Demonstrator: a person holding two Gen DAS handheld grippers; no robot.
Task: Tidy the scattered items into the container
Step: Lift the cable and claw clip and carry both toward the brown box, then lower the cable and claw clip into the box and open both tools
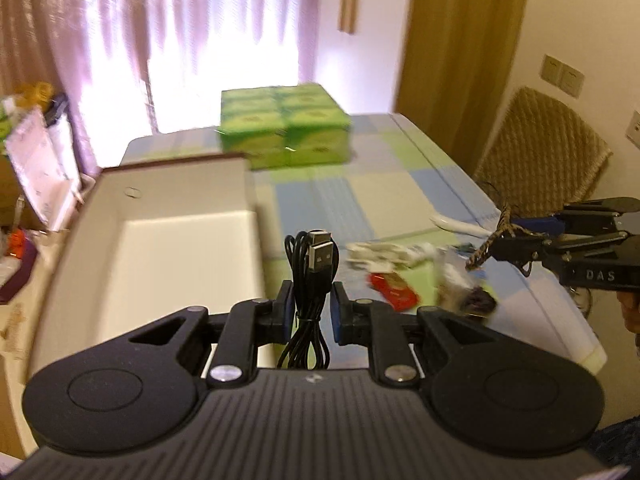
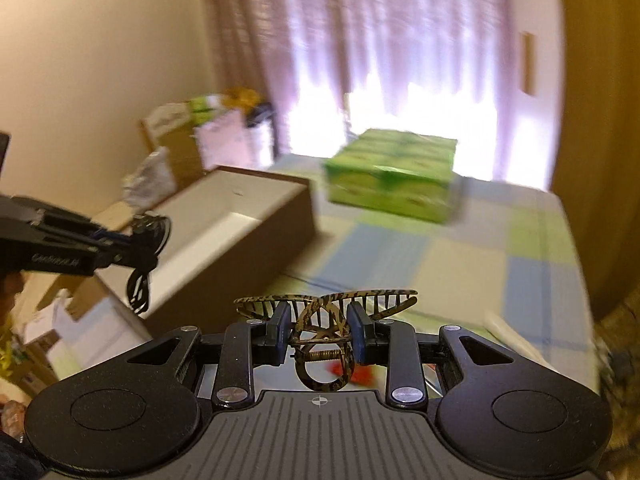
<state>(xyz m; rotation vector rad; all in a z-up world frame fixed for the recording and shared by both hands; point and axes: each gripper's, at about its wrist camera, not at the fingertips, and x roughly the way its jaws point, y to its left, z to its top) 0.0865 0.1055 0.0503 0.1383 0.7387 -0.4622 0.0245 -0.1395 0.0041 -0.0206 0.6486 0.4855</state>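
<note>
Matte black left claw [image 1: 311,308] with 2 blue-padded fingers [image 1: 285,306].

I see the open box [image 1: 168,240] with bare floor inside, free from above. Its tall walls block entry from the sides. A green carton [image 1: 284,126] stands beyond it, with open checked tablecloth [image 1: 340,200] between.
</note>
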